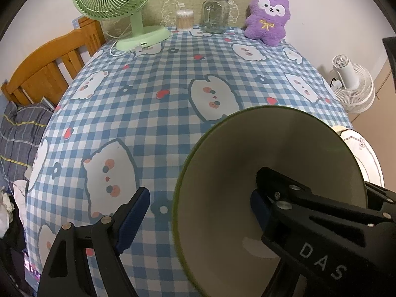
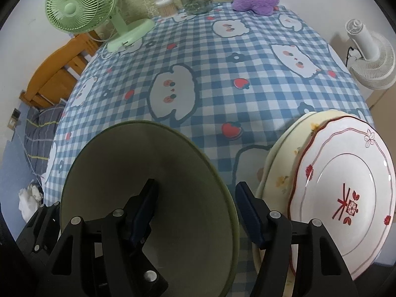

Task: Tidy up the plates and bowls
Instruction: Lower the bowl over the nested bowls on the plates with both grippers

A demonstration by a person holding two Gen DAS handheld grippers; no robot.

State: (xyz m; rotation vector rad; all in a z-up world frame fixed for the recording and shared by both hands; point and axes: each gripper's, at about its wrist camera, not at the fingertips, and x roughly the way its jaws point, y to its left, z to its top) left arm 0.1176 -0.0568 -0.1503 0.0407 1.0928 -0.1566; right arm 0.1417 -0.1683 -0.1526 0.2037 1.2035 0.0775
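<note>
On the checked tablecloth:
Green bowl: near the front edge, just left of the plates.
Plates: white one stacked on a cream one.
Left gripper: jaws wide, straddling the bowl's left rim.
Right gripper: jaws wide, straddling its right rim.

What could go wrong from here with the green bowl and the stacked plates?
1. Both grippers straddle opposite rims of the olive-green bowl; no pad visibly presses, so a one-sided grip may tip it.
2. The white red-patterned plate sits off-centre on the cream floral plate; a nudge from the right gripper might slide it.
</note>
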